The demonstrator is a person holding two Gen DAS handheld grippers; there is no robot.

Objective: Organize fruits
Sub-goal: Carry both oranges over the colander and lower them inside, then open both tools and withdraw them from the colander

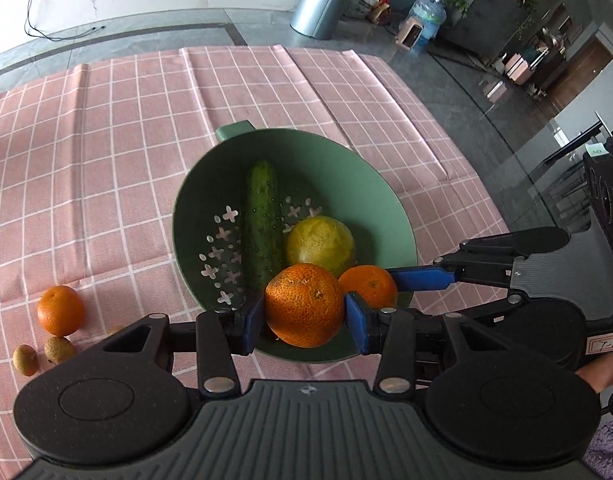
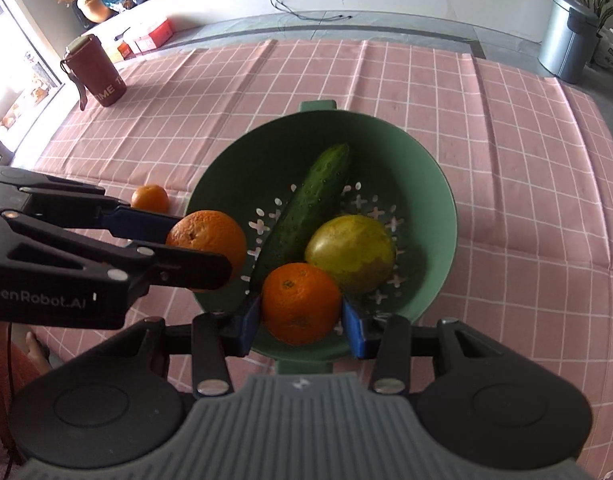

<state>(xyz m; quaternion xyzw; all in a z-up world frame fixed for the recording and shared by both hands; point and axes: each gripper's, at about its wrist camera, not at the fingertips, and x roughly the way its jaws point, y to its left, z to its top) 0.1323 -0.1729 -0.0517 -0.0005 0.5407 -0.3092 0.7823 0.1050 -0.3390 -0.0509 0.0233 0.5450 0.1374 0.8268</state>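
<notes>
While each tool (image 1: 304,316) (image 2: 301,320) clamps one orange, colander (image 1: 386,200) holds one cucumber (image 1: 261,224), one lemon (image 1: 320,242).

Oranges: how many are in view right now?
3. One orange in the left gripper, one in the right gripper, both over the green colander; one on the tablecloth. Others may be hidden.

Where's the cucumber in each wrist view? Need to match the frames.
Left wrist: cucumber stands near vertical, centre of picture, left of the yellow-green fruit.
Right wrist: cucumber runs diagonally, upper right to lower left, centre.
Shared landmark: the green colander holding it.
</notes>
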